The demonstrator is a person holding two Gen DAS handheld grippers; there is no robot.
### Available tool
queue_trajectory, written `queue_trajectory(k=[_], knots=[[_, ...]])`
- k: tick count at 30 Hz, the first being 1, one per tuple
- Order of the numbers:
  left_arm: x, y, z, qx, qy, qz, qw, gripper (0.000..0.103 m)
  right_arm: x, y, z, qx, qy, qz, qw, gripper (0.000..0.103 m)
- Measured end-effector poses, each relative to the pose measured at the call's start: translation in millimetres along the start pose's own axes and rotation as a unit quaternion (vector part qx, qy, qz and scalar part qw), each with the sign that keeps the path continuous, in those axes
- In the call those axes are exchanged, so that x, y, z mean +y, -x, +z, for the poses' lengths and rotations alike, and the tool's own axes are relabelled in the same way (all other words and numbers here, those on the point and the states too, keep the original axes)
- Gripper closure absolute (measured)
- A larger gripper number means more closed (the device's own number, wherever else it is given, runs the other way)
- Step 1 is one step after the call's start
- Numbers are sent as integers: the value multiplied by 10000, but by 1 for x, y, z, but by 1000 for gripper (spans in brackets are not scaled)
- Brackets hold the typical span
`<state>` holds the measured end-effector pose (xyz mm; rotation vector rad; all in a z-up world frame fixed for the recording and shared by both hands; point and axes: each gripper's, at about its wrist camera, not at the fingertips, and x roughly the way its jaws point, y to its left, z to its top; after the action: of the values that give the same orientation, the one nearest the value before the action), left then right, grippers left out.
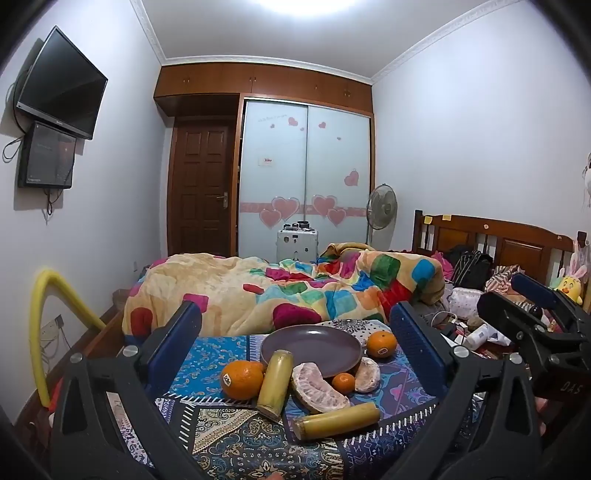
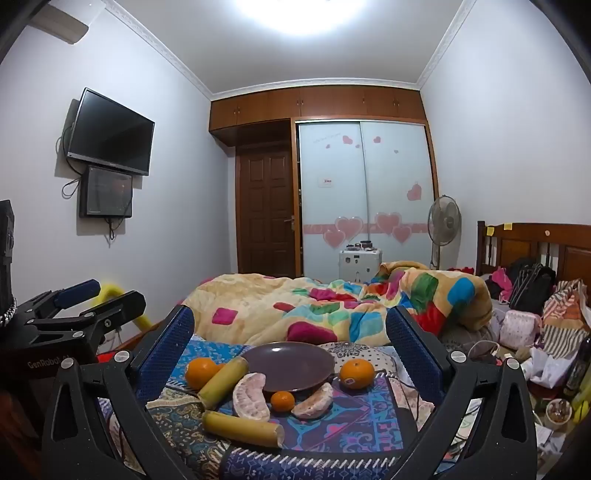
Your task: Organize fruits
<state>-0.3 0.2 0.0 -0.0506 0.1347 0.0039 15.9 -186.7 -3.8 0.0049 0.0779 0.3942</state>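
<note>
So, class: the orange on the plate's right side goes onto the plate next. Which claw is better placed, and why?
Right. In its own view the orange lies just inside the right claw, near its right finger. The left claw sits further left, nearer the other orange. Both are open and empty.

Fruit lies loose around my plate.
Empty purple plate (image 2: 288, 365); three oranges (image 2: 357, 373), two pomelo wedges (image 2: 251, 397), two sugarcane pieces (image 2: 242, 428) beside it.

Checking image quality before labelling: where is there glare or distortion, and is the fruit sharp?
Left wrist view: ceiling light blown out, walls bowed by fisheye, corners dark; oranges and plate sharp. Right wrist view: same glare from the light, same bowing; sugarcane piece in focus.
</note>
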Motion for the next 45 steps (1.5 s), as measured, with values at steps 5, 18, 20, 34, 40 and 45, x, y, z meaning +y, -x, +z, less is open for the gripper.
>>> queue_trajectory(k=[5, 18, 20, 34, 40, 45], knots=[[0, 0, 0, 48, -2, -14, 10000, 0, 0, 0, 0, -18, -4, 22, 10000, 0], [0, 0, -6, 71, -77, 94, 9999, 0, 2, 1, 1, -9, 8, 48, 10000, 0], [-1, 0, -6, 74, -77, 85, 9999, 0, 2, 0, 1, -12, 10, 44, 10000, 0], [-4, 1, -4, 51, -151, 72, 9998, 0, 4, 2, 2, 8, 11, 61, 10000, 0], [-5, 1, -5, 51, -137, 86, 9999, 0, 4, 2, 1, 9, 8, 65, 10000, 0], [-1, 1, -5, 60, -73, 76, 9999, 0, 4, 2, 1, 6, 12, 68, 10000, 0]])
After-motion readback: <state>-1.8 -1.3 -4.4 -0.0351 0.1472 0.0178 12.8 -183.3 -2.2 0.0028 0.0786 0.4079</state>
